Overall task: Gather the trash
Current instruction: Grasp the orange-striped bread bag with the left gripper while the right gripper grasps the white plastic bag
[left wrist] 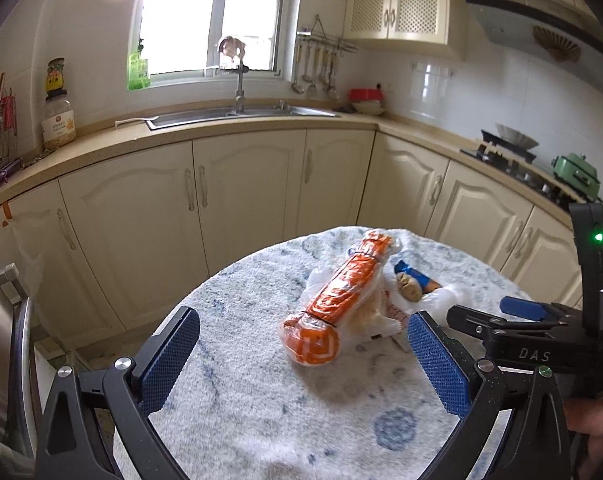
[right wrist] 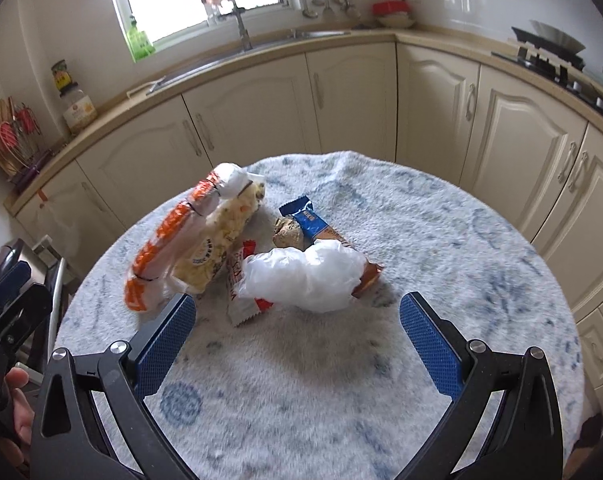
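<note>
Readable writing: "DAS" in white on the right gripper's (left wrist: 517,320) black body, seen from the left wrist cam. Wrapper print is too blurred to read.

Left gripper (left wrist: 301,344): jaws wide apart, holding nothing. The orange bag (left wrist: 333,300) lies between the blue pads, nearer the right pad (left wrist: 437,364), w/o clear contact.

Right gripper (right wrist: 297,336): jaws wide apart, empty. Its left pad (right wrist: 165,344) sits just beside the orange bag (right wrist: 161,248); can't tell if touching.

Trash is piled mid-surface (right wrist: 421,240) on a fluffy white-blue cover: orange bag leaning on a yellowish snack bag (right wrist: 221,240), a red-white wrapper (right wrist: 241,292), a crumpled white bag (right wrist: 309,272) and a blue wrapper (right wrist: 305,216).
</note>
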Motion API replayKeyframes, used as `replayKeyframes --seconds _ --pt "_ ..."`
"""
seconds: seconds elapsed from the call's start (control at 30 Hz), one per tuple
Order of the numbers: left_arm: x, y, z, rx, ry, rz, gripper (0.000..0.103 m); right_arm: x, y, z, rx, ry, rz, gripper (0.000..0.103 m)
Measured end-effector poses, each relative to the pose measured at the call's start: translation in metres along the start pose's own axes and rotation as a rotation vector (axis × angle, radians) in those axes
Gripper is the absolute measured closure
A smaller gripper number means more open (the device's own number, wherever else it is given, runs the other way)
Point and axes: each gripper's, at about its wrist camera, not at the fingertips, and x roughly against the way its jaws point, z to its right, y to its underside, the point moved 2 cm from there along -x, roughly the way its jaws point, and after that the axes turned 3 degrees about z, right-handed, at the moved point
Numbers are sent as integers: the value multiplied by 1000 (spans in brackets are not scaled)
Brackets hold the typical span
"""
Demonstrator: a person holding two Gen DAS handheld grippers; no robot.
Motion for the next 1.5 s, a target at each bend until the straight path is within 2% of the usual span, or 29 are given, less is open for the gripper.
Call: replayKeyframes --seconds 0.17,0.23,0.33,0.43,0.57,0.63,0.7,0.73,0.77,0.83,1.1,1.5 --pt "-37 -11 3 -36 7 -49 1 -31 -6 0 1 -9 -42 1" --pt "-53 -14 6 -53 11 -71 1 -39 -7 1 6 -18 -58 22" --pt "-72 -19 9 -72 12 -95 1 -41 -7 0 32 -22 -51 31" --pt "-91 -29 11 -91 16 -113 1 -39 -8 4 36 -38 -49 35" --pt "-120 -41 16 -120 17 -138 2 -34 -7 7 29 -59 -37 36" --pt "-132 -47 17 -110 52 -151 14 -33 -7 8 25 -65 -35 36" --pt "-143 -49 15 -83 111 -191 51 -31 -7 10 20 -73 -33 36" --pt "-148 -48 14 -65 147 -215 57 -31 -7 11 18 -75 -32 36" --pt "-151 -49 14 -65 149 -218 57 -30 -7 12 17 -78 -31 36" --pt "-152 -51 13 -79 138 -205 61 -27 -6 12 16 -82 -25 36" --pt "-138 -50 -8 -12 150 -178 73 -10 0 14 12 -100 -5 37" --pt "-89 -19 -13 16 147 -133 77 29 20 12 11 -122 32 37"
